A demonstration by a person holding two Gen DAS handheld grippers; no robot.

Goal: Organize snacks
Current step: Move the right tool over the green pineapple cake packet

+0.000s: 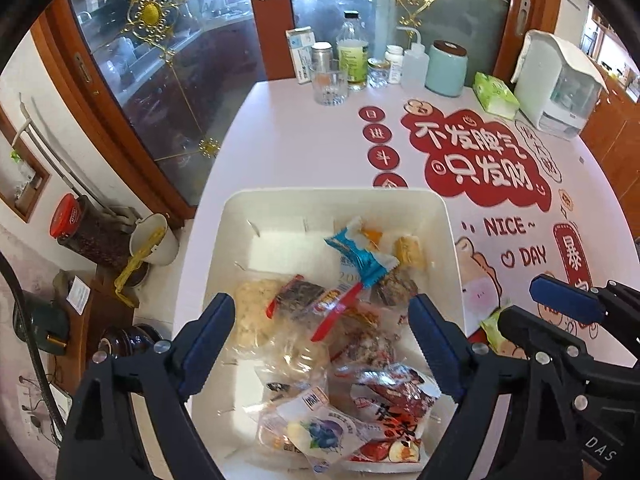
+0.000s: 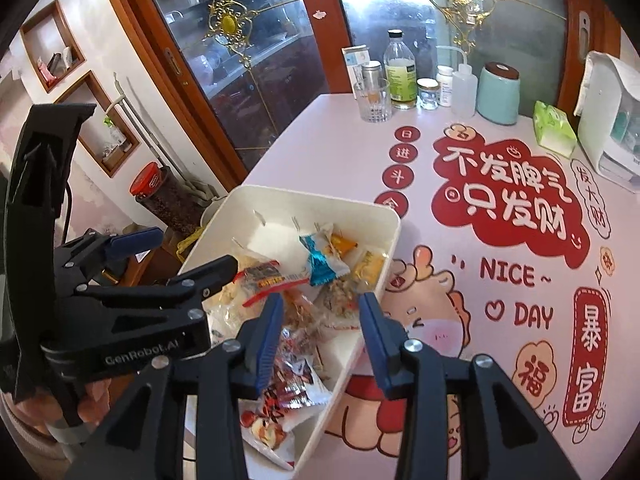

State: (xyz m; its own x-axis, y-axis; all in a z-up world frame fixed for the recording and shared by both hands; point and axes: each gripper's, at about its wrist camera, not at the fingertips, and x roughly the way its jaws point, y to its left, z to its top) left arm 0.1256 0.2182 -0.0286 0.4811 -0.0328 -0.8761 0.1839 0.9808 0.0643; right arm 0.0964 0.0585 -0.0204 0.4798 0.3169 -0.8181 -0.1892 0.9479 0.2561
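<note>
The bin (image 1: 448,216) of snacks (image 1: 352,320) sits on the counter (image 1: 304,140) at its 9 o'clock edge. Left tongs (image 1: 320,344) hang released, wide apart, above the pile. Right tongs (image 2: 322,336), at 3 o'clock of the left, are also released, straddling the bin's rim and holding nothing.

The right gripper (image 2: 320,320) hangs over the near right edge of a white bin (image 2: 394,236) — its blue pads apart, nothing pinched between them. Wrapped snacks (image 2: 298,312) fill the bin, a blue-and-white packet (image 2: 322,266) on top. To the left, the left gripper (image 2: 182,254) stands open over the bin's near left side. Bottles and a teal jar (image 2: 498,94) line the table's far edge.
</note>
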